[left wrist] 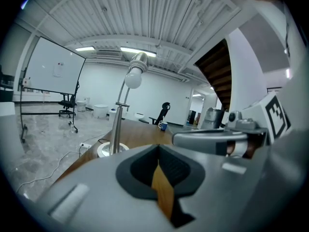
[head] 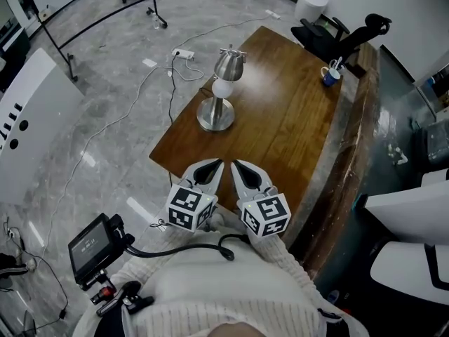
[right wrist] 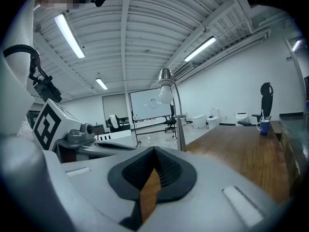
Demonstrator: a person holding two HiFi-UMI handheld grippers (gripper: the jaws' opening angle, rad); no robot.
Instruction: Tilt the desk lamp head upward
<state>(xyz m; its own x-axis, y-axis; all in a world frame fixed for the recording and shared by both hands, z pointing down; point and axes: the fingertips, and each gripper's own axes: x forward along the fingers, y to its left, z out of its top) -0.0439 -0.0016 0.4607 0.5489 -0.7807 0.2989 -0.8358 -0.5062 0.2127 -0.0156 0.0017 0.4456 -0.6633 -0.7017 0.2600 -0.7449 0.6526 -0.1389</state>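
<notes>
The desk lamp (head: 221, 90) stands near the left edge of the bench (head: 302, 125), while the left tool (head: 212, 168) and right tool (head: 240, 168), both closed tight and empty, sit side by side over the bench's near edge.

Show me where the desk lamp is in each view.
Head view: desk lamp upper centre, standing on the wooden desk.
Left gripper view: the desk lamp rises left of centre.
Right gripper view: the desk lamp rises at centre.
Shared landmark: blue mug, right of the desk lamp in every view.

Office: whiteboard (left wrist: 53, 74), office chair (head: 354, 37), desk (head: 295, 125)
</notes>
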